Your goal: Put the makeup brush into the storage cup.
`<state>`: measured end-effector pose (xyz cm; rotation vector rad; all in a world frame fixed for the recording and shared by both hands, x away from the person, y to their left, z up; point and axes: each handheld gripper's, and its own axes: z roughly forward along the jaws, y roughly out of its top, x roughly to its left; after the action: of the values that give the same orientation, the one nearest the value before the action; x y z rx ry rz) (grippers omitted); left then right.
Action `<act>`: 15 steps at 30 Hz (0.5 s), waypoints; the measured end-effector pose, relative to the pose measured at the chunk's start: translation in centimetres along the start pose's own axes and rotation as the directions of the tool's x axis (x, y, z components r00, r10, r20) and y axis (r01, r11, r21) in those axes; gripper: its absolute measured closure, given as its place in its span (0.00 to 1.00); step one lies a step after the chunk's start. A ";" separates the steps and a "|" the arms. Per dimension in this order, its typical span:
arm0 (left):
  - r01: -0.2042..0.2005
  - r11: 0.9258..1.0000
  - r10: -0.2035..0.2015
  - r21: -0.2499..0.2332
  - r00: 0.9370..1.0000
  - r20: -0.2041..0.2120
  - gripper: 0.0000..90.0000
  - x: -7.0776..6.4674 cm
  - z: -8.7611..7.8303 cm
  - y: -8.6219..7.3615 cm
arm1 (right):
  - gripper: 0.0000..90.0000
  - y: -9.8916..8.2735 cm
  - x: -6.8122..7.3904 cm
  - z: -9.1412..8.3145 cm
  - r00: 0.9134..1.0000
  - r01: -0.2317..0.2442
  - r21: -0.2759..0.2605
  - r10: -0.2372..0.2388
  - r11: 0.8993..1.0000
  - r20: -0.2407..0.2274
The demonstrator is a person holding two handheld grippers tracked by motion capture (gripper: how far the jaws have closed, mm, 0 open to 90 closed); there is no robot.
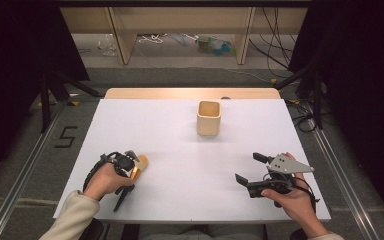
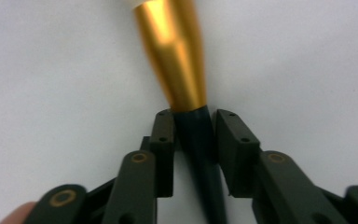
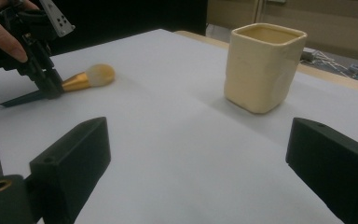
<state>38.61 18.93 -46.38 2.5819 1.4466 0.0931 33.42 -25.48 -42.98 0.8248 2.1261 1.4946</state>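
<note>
Brush [image 1: 136, 171] lying on table [image 1: 190, 150] near left, left gripper [image 2: 193, 135] closed on its dark handle, right gripper [image 1: 252, 170] wide open, empty, near right, cup [image 1: 209, 118] far centre.

High overhead view, two low gripper views (shared brush [image 3: 86, 78]).

Open tabletop, two obstacles

The white table [image 1: 190, 150] lay bare between the grippers; the cream cup [image 1: 209, 118] stood upright at the far middle, well apart from both, with free room on every side. The brush [image 1: 135, 172] lay flat at the near left, clamped in the left gripper [image 1: 130, 172]. The right gripper [image 1: 247, 170] gaped over bare surface
</note>
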 end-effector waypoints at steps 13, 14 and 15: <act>-0.013 1.000 0.013 0.015 1.000 0.003 0.82 0.0 -0.1 0.1 | 0.08 0.0 0.0 0.0 1.000 0.001 -0.006 -0.001 1.000 0.004; -0.013 1.000 0.013 0.015 1.000 0.003 0.82 0.0 -0.1 0.1 | 0.08 0.0 0.0 0.0 1.000 0.001 -0.006 -0.001 1.000 0.004; -0.017 0.999 0.017 0.030 1.000 0.008 0.82 0.0 -0.2 0.1 | 0.08 0.0 0.0 0.0 1.000 0.000 0.003 0.000 1.000 -0.002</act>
<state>38.70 18.93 -46.16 2.6159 1.4343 0.0648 33.41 -25.51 -42.98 0.8247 2.1306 1.4927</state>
